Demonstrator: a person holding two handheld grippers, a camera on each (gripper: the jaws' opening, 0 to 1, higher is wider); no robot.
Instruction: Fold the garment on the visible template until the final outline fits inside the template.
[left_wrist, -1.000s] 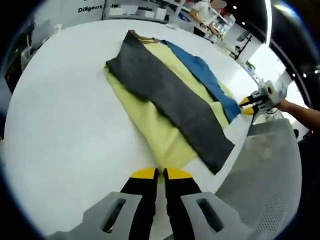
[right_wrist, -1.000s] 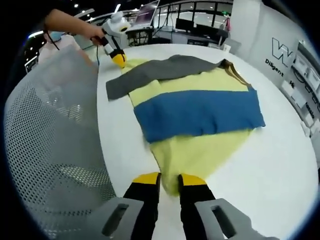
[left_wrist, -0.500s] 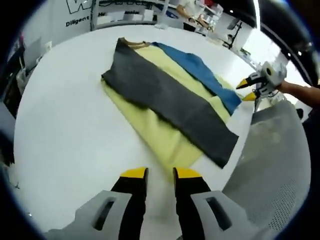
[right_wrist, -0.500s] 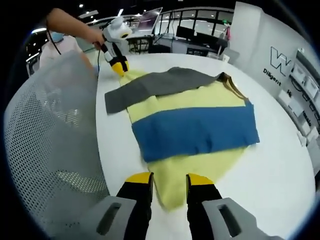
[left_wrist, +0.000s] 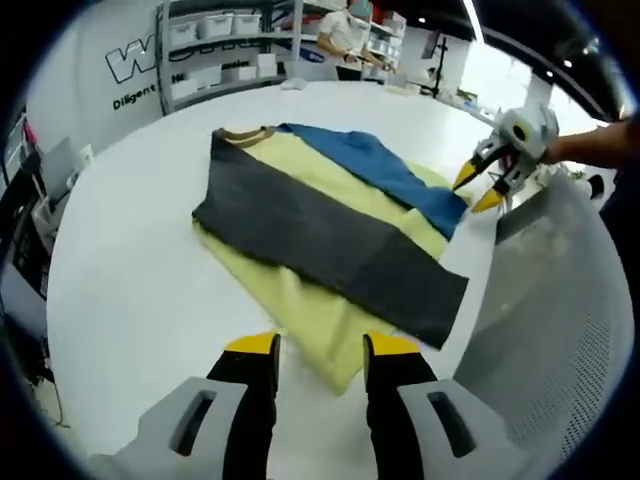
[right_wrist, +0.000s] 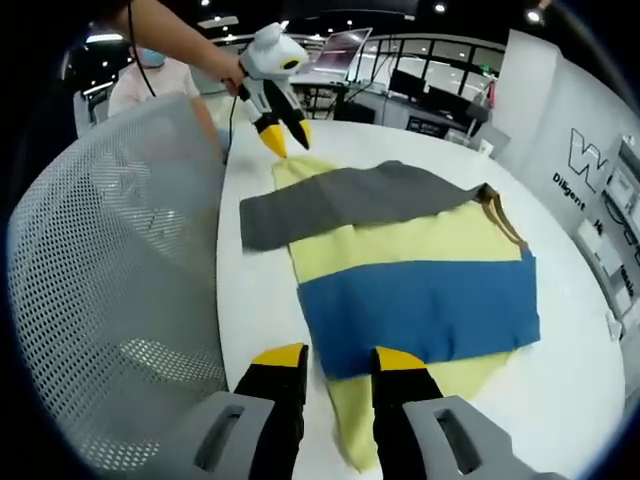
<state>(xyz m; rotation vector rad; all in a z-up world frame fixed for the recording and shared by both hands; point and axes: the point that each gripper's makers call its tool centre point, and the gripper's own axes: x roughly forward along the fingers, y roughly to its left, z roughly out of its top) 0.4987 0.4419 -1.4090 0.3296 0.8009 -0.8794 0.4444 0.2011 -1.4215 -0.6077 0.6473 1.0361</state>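
Now both tongs (left_wrist: 318, 345) (right_wrist: 339, 357) agape, above folded garment (left_wrist: 330, 225) on table (left_wrist: 130, 290).

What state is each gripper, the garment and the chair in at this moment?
left gripper: open, jaws either side of the garment's near yellow edge.
right gripper: open, over the garment's edge.
garment: lying flat on the table, grey and blue sleeves folded across the yellow body.
mesh chair: at the table edge, unoccupied.
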